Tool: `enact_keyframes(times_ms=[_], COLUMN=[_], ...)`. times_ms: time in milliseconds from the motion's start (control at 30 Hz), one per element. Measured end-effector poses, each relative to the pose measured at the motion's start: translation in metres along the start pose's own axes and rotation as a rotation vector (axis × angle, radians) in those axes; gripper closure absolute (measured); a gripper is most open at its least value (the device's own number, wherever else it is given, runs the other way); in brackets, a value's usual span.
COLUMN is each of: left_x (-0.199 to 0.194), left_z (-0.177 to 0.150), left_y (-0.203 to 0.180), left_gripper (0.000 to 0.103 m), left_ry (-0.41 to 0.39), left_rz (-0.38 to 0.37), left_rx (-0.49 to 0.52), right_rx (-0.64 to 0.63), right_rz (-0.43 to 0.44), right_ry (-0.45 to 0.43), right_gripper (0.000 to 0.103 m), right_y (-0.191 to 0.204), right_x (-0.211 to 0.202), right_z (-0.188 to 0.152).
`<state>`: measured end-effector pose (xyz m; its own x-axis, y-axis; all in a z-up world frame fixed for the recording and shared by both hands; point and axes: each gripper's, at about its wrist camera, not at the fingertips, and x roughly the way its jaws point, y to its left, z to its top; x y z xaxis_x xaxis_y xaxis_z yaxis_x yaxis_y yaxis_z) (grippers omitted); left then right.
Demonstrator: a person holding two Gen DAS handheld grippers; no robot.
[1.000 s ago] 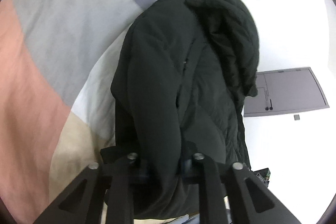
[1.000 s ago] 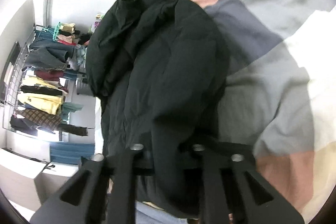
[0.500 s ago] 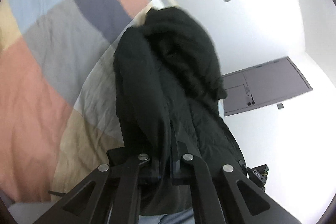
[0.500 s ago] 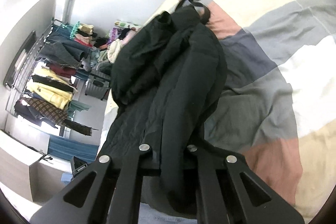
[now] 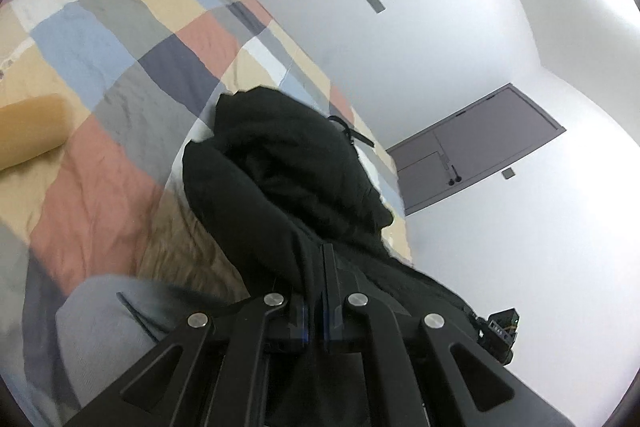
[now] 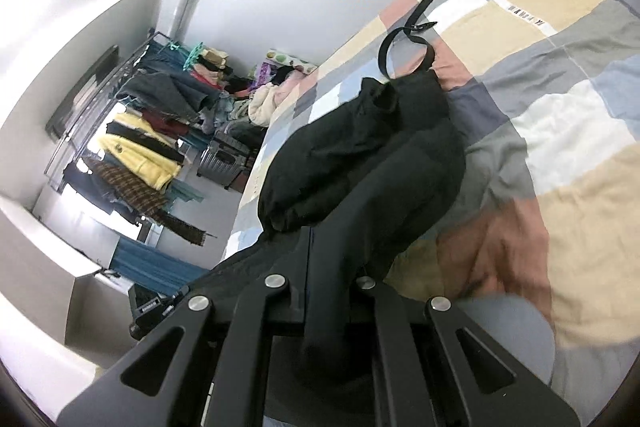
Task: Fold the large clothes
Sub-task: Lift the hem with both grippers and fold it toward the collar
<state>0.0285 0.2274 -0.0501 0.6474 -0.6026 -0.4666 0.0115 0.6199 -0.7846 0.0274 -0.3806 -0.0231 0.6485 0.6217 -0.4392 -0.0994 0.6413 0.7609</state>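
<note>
A large black padded jacket (image 5: 288, 171) lies on the patchwork bedcover (image 5: 120, 75), its near end lifted off the bed. My left gripper (image 5: 316, 259) is shut on a fold of the jacket's near edge. In the right wrist view the same black jacket (image 6: 372, 155) stretches away over the bedcover (image 6: 560, 115), and my right gripper (image 6: 320, 259) is shut on another part of its near edge, with dark cloth bunched between the fingers. A black belt (image 6: 412, 35) curls on the bed at the jacket's far end.
A tan roll-shaped cushion (image 5: 28, 131) lies on the bed at the left. A grey-blue trouser leg (image 5: 100, 339) of the person is near the bottom. A clothes rack (image 6: 132, 131) full of garments, a suitcase (image 6: 224, 163) and a grey door (image 5: 472, 147) stand around the bed.
Both grippers have closed on the jacket's near edge and risen with it, pulling back. The views now tilt up, showing more of the bed and room.
</note>
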Motion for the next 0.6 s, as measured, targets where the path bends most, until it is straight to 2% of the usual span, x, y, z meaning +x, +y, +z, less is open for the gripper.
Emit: enact_keyframes(times_ms=[67,233,433,600], left_x=[-0.016,-0.034,-0.038,-0.021], left_z=[-0.011,-0.021,-0.009,0.021], left_y=[-0.010,-0.035,-0.052,-0.063], left_gripper=[0.100,0.100,0.099,0.098], left_ry=[-0.019,-0.038,-0.060,-0.064], left_rz=[-0.003,-0.003,0.020,0.035], left_rx=[0.031,0.086,0.107,0.096], right_rx=[-0.015,-0.010,0.035,0.044], right_rz=[0.006,-0.048,-0.041,-0.065], right_ry=[-0.015,-0.085,-0.124,-0.114], right_gripper=[0.097,0.097,0.097,0.097], right_y=[0.003,0.012,0.014,0.014], right_x=[-0.014,-0.045,-0.057,-0.048], right_z=[-0.011,-0.023,-0.004,0.022])
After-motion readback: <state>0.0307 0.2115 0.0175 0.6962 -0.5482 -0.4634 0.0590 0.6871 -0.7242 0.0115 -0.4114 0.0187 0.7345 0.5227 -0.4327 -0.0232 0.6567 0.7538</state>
